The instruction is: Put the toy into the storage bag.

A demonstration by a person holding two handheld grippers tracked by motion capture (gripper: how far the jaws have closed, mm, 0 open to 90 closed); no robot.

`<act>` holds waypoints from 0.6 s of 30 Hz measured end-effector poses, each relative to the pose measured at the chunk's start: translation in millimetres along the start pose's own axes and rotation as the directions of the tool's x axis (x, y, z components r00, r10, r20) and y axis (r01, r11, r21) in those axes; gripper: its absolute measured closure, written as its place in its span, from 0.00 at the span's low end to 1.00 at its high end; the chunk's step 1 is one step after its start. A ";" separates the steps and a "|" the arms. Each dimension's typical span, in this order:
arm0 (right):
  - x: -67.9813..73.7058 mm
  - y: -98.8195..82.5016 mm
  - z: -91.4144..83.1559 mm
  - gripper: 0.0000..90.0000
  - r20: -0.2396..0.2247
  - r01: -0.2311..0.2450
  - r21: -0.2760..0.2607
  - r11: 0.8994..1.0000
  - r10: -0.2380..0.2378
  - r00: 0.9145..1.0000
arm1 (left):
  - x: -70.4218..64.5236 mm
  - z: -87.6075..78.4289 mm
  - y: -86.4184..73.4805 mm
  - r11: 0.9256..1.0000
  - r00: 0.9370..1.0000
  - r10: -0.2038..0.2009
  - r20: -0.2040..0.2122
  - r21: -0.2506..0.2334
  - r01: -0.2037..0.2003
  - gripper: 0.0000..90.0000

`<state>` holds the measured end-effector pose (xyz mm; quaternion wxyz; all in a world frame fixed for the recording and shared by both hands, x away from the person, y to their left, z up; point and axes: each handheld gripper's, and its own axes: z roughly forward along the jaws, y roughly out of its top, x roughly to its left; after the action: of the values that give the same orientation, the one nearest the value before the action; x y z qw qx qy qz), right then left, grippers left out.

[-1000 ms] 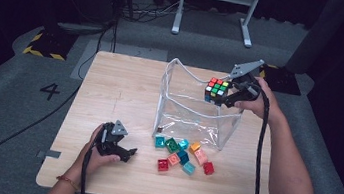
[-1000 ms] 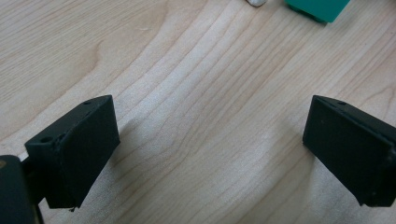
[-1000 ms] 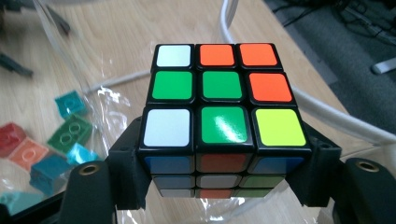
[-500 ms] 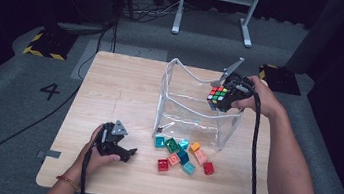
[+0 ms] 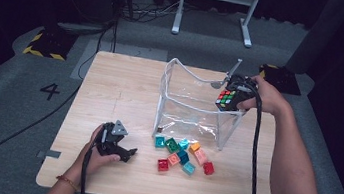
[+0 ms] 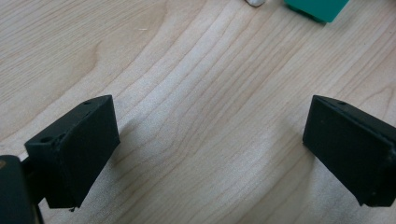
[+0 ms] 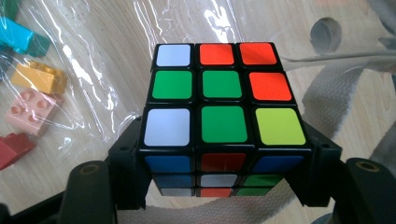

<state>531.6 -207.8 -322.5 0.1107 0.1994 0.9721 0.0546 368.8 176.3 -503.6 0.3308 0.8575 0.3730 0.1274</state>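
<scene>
My right gripper [image 5: 230, 95] is shut on a scrambled puzzle cube [image 5: 226, 99] and holds it at the right rim of the clear plastic bag [image 5: 185, 111] with white straps. In the right gripper view the cube [image 7: 219, 112] sits squarely between the two black jaws, above the bag's film and a white strap [image 7: 336, 88]. My left gripper [image 5: 122, 152] rests on the wooden table [image 5: 120, 90] near the front left, open. In the left gripper view its fingers [image 6: 74, 149] stand wide apart over bare wood.
Several small coloured bricks [image 5: 182, 155] lie in a cluster on the table in front of the bag; some show at the left of the right gripper view [image 7: 28, 107]. A teal brick [image 6: 317, 8] lies ahead of the left gripper. Grey floor surrounds the table.
My right gripper has carried the cube a little downward and to the right, down to the bag's right rim. The left gripper has stayed put.
</scene>
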 end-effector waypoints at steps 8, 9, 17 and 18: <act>1.7 -0.6 -3.0 0.36 0.024 -0.023 -0.023 0.999 0.023 0.999 | 0.0 0.0 0.0 1.000 1.000 0.000 0.000 0.000 0.000 0.04; 1.9 -1.3 -4.3 0.36 0.030 -0.026 -0.031 0.999 0.027 0.999 | 0.0 0.0 0.0 1.000 1.000 0.000 0.000 0.000 0.000 0.04; 0.8 -12.3 -14.6 0.35 0.052 0.001 -0.174 0.985 0.008 0.999 | -0.1 0.1 0.2 1.000 1.000 0.001 -0.005 -0.001 -0.001 0.04; 2.2 -14.4 -16.8 0.35 0.051 -0.010 -0.193 0.981 0.021 0.998 | -0.1 0.1 0.1 1.000 1.000 0.001 -0.004 -0.001 -0.001 0.04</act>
<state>520.2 -221.1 -308.8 0.1546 0.1967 0.9575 0.1438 368.9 176.1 -503.6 0.3303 0.8573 0.3731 0.1297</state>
